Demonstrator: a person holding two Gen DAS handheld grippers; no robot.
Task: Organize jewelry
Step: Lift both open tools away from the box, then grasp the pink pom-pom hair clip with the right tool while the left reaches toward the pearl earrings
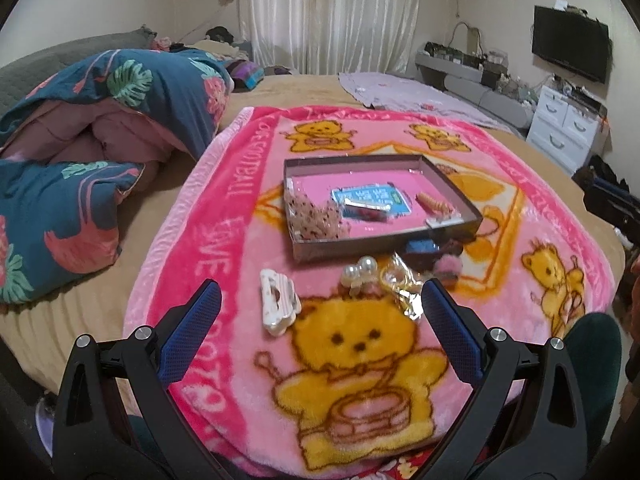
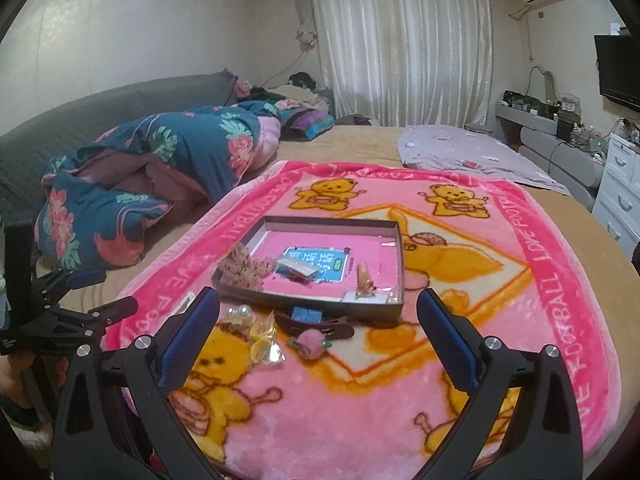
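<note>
A shallow grey box with a pink floor lies on the pink bear blanket. Inside it are a brown lacy piece, a blue card, a small packet and an orange clip. In front of it lie a white claw clip, a pearl piece, gold-yellow wrapped pieces, a dark barrette and a pink pompom. My left gripper is open and empty above these. My right gripper is open and empty too.
A folded floral quilt lies to the left on the tan bed. A lilac cloth lies at the far right. White drawers and a TV stand by the right wall. The left gripper's body shows at the right view's left edge.
</note>
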